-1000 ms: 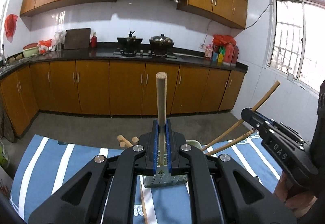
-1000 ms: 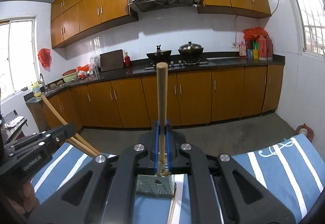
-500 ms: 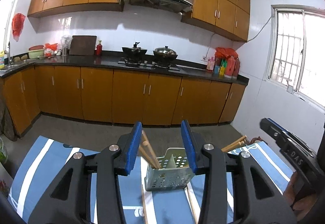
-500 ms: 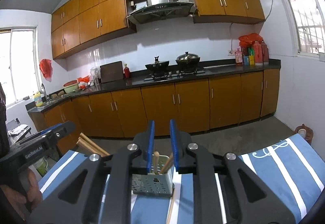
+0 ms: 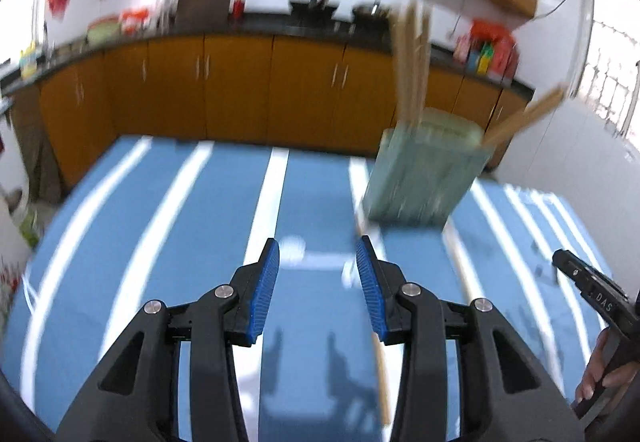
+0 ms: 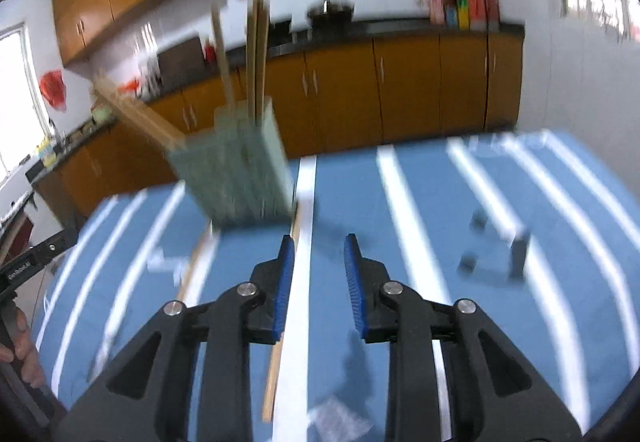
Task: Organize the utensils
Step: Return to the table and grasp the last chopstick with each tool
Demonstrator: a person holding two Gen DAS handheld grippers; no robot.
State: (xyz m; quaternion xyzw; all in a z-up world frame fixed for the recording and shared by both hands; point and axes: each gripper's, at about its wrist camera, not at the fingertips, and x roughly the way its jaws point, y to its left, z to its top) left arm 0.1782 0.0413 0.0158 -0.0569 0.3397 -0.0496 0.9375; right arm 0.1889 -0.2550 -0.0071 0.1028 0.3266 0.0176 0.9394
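Both grippers were empty. The left gripper (image 5: 318, 254) stood with its jaws apart; the right gripper (image 6: 318, 256) had just been opening, with nothing between its jaws. The green holder (image 5: 424, 177) already carried several chopsticks (image 5: 412, 57). One loose chopstick (image 6: 276, 358) lay on the striped cloth (image 6: 500, 201) beside the right gripper. It was best approached slowly, with the jaws placed across it, near its middle.
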